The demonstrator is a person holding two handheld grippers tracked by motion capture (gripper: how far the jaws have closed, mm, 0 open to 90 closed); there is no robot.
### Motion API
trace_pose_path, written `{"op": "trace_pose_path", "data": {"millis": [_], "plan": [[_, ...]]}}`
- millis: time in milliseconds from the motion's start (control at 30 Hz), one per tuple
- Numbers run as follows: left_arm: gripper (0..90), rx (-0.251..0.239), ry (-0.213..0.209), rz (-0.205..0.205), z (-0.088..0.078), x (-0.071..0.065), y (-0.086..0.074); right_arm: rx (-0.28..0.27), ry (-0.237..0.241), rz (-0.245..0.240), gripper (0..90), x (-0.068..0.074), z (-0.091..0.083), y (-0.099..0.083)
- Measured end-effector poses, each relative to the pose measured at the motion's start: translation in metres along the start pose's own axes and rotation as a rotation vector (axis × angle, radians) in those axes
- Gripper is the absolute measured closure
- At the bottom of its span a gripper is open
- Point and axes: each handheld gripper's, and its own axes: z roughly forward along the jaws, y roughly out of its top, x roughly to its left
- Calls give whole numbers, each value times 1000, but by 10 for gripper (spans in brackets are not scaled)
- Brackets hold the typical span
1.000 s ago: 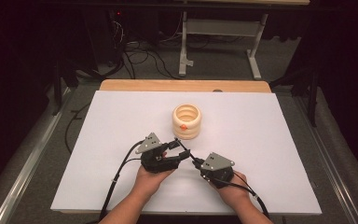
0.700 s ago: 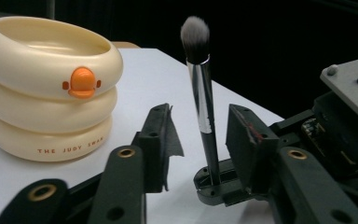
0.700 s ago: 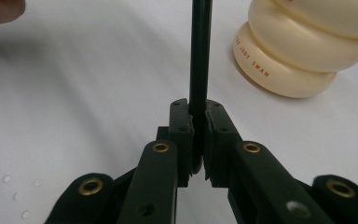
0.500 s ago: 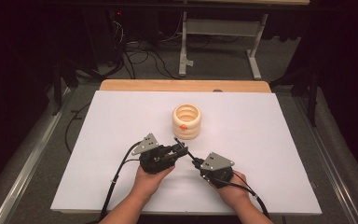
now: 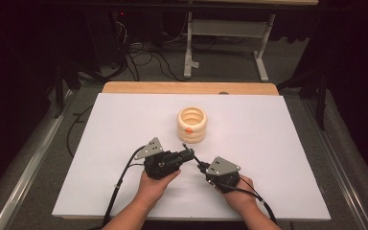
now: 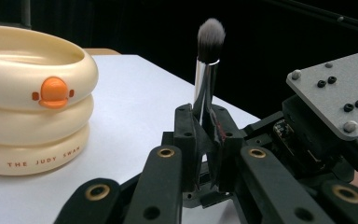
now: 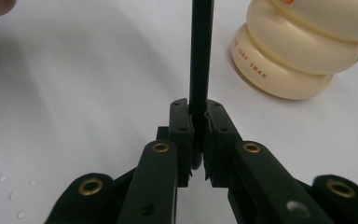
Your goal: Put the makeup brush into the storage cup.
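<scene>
Both tools are on one makeup brush (image 6: 206, 79), low over the surface (image 5: 278, 158), just in front of the cream ringed holder (image 5: 191, 125). The brush is off the surface, carried between the two tools.

The left tool (image 6: 208, 123) has just been closing with the brush between its jaws. It is now clamped on the silver ferrule right under the bristle head. The right tool (image 7: 199, 119) is fully closed on the black handle, which runs straight up out of its jaws. In the high view the two tool tips nearly meet.

My read is a handover, right to left, then brush into the holder.

How I do it well:
- I check that the left grip sits square on the ferrule. Metal is slick and tapers, so a skewed pinch could let the brush swivel.
- I open the right tool only once the left clamp is firm, and I open it wide before backing off so the pads don't drag the handle.
- I pull the right tool away along the handle line, not sideways.
- I hold the left hand level during the release. The handle end is long and could droop or tap the surface.
- The holder is near, so I stay clear of its wall. It looks light and could slide.
</scene>
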Motion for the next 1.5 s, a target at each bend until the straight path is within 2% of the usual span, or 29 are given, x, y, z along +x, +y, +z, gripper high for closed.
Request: {"op": "trace_pose_path", "data": {"millis": [200, 733, 767, 1167, 1500], "plan": [[834, 10, 3, 22, 0, -2, 1, 1, 0, -5, 854, 1, 0, 0], [833, 12, 2, 36, 0, -4, 1, 4, -1, 5, 849, 1, -2, 0], [833, 12, 1, 35, 0, -4, 1, 3, 1, -7, 847, 0, -2, 0], [833, 18, 18, 52, -2, -4, 3, -4, 12, 20, 781, -3, -3, 0], [833, 12, 31, 58, -4, -4, 4, -3, 16, 29, 766, -4, -3, 0]]}}
